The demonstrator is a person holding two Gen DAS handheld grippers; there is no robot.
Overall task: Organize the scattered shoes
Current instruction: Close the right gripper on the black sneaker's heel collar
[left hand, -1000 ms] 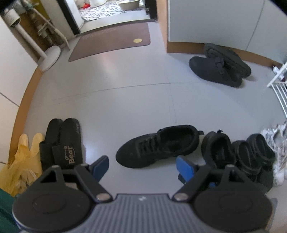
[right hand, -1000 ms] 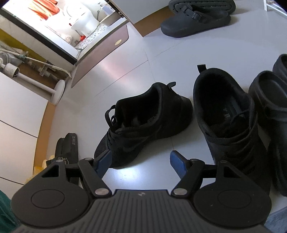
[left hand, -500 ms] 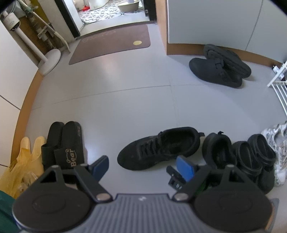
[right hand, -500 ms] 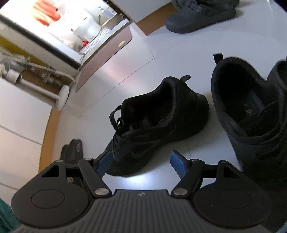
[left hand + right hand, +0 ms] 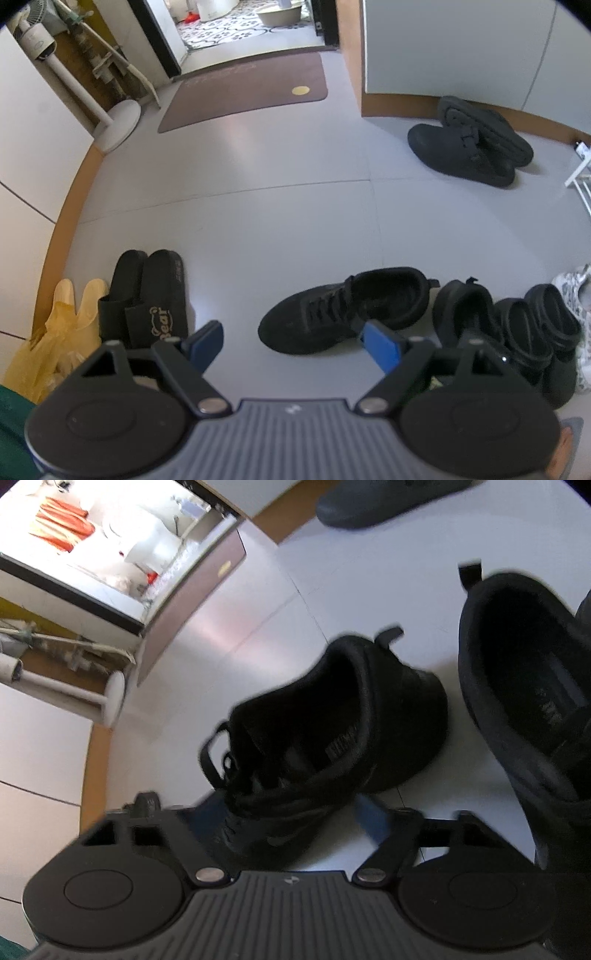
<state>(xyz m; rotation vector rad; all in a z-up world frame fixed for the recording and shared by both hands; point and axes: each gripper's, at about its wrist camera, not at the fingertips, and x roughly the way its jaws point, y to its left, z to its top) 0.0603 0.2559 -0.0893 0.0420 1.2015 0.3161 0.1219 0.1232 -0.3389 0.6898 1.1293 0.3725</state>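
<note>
Left wrist: my left gripper (image 5: 293, 341) fingers wide apart, empty, above floor. Black sneaker (image 5: 343, 310) lies sideways on tile, off row with mate (image 5: 465, 314) and clogs (image 5: 532, 332). Slides (image 5: 147, 299) and far clog pair (image 5: 469, 147) visible only here.

Right wrist: my right gripper (image 5: 291, 818) jaws just been closing, sneaker (image 5: 325, 734) toe between pads; contact unclear, blurred. Mate (image 5: 524, 701) cut off at right.
</note>
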